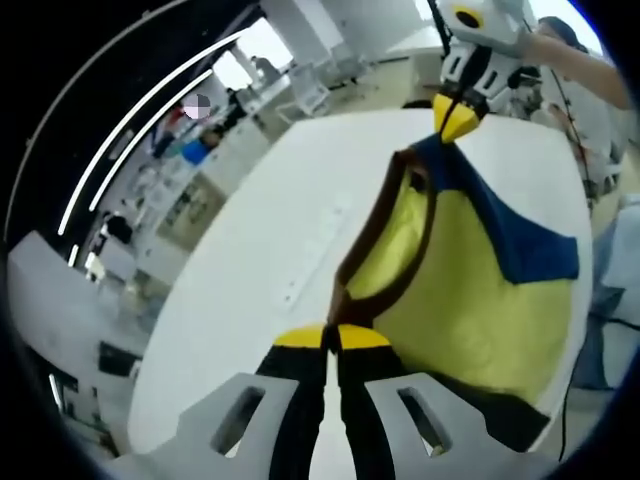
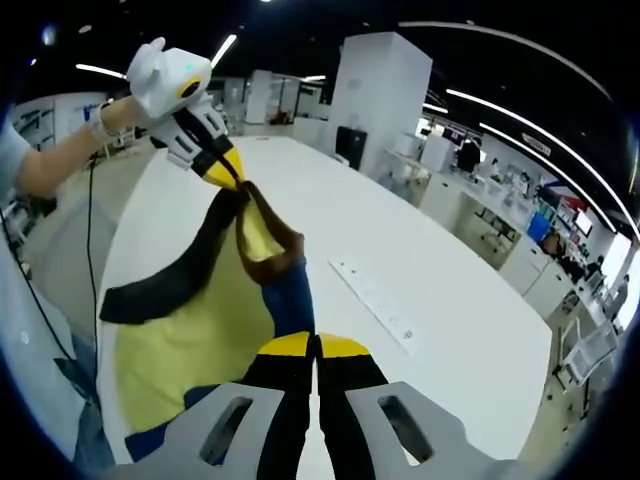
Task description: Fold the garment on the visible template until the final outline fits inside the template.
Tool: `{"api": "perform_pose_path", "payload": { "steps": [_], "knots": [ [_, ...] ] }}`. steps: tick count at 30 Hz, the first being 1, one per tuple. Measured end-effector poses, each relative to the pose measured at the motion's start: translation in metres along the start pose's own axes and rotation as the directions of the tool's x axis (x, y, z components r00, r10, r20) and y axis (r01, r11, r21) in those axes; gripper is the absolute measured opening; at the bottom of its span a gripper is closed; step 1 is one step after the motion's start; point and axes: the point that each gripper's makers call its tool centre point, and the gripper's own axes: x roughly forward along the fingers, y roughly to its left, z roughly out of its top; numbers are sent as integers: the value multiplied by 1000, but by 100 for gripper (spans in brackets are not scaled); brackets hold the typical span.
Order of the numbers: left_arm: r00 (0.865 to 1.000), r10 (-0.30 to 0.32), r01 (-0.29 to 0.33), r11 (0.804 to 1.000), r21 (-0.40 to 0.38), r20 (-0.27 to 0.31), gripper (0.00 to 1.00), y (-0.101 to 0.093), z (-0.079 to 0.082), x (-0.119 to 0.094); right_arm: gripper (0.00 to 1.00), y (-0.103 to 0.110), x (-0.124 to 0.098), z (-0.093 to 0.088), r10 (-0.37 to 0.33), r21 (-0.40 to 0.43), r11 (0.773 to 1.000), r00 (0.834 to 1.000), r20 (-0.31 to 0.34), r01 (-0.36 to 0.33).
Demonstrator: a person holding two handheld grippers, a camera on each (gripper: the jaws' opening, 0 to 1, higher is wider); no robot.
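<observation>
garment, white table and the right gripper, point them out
garment (image 1: 470, 290) left gripper view, yellow body panel
white table (image 2: 420, 260) right gripper view, bare top
right gripper (image 1: 458, 118) left gripper view, yellow tips

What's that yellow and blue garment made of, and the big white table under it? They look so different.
The garment looks like soft, matte woven or knit fabric: it drapes and creases where the left gripper and right gripper pinch it, with brown trim along its edge. The table seems hard and smooth, probably laminate or painted board, with a faint sheen; the exact material is unclear.
</observation>
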Motion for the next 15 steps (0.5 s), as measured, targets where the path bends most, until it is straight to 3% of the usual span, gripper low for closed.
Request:
{"api": "perform_pose_path", "payload": {
  "steps": [15],
  "knots": [
    [998, -56, 53, 997, -59, -38, 0, 12, -23, 62, 1, -26, 47, -31, 26, 73, 997, 999, -33, -24]
  ]
}}
